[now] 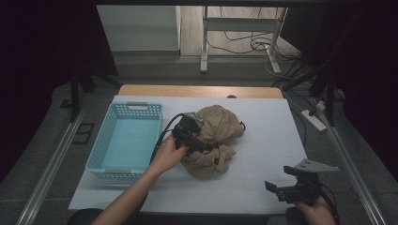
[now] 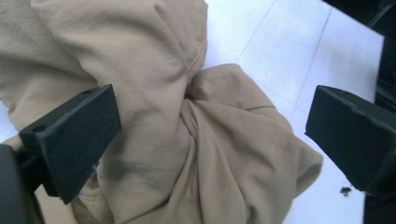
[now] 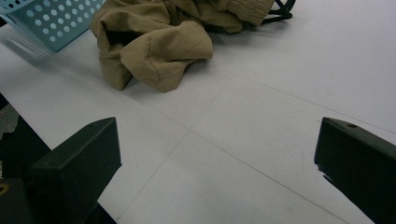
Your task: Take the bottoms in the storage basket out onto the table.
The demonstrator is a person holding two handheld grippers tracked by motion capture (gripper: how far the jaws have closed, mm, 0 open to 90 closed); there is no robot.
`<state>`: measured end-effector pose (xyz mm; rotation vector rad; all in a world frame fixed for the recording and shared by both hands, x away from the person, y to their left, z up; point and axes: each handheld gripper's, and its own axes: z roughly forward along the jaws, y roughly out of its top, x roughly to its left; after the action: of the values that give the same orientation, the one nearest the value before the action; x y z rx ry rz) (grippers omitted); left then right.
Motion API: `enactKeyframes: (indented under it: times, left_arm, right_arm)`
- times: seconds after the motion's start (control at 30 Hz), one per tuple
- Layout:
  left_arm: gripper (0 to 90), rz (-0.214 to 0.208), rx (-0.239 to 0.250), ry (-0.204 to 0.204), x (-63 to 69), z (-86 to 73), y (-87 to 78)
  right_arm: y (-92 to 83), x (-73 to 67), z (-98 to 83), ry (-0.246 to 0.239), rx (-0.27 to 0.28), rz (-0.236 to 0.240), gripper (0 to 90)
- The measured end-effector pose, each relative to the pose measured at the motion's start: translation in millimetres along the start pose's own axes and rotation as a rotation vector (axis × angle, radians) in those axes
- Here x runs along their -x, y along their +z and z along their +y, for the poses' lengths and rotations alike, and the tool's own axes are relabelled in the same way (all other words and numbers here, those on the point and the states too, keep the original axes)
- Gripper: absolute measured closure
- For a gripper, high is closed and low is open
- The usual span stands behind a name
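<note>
The tan garment (image 1: 213, 140) lies crumpled in the middle of the white table cover (image 1: 263, 136), just right of the light blue basket (image 1: 124, 140). In the high view the left gripper (image 1: 206, 146) sits over the cloth's left part, held by the left hand (image 1: 169, 154), but how its 2 jaws stand is hard to read there. The left gripper view settles it: the jaws are wide apart, with folds of the garment (image 2: 187, 121) bunched between them and nothing pinched.

The right gripper (image 1: 277, 190) hovers near the table's front right corner, well apart from the cloth. Its own view shows both jaws spread over bare cover (image 3: 261, 140), the garment (image 3: 159, 42) farther off, a basket corner (image 3: 51, 21) and a black cord (image 3: 280, 11) at the cloth's far edge.
</note>
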<state>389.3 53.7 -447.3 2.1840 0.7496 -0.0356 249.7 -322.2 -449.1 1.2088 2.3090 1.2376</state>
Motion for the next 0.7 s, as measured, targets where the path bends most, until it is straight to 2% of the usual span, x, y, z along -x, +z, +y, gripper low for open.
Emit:
enactKeyframes:
  times: [0.43, 0.7]
  left_arm:
    - [2.6, -0.056, 0.051, -0.020, 2.1, -4.5, -12.5]
    - [2.5, -0.070, 0.075, -0.029, 4.3, -4.4, -18.0]
  right_arm:
    - [0.4, -1.2, 0.1, -0.014, -0.003, -0.001, 0.3]
    - [0.6, -1.1, 0.2, -0.015, -0.004, 0.001, 0.3]
